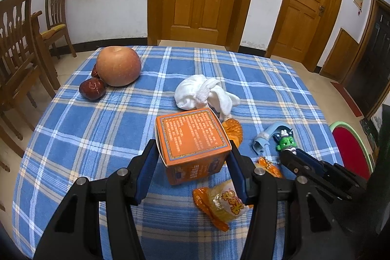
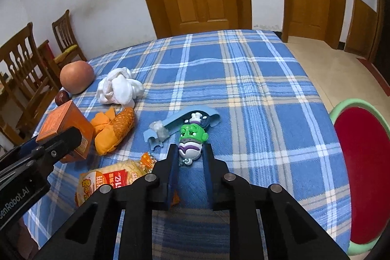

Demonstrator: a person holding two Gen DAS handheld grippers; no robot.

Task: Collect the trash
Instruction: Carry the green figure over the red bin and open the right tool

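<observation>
My left gripper is shut on an orange cardboard box, its pads against the box's two sides; the box also shows in the right wrist view. My right gripper is closed around the lower end of a green and purple toy figure, which lies on the checked cloth. A yellow snack wrapper lies below the box and shows beside the right gripper. An orange mesh bag with peel lies between box and toy.
A blue plastic piece lies behind the toy. A white sock bundle, an apple and red dates sit farther back. A red stool stands right of the table. Wooden chairs stand left.
</observation>
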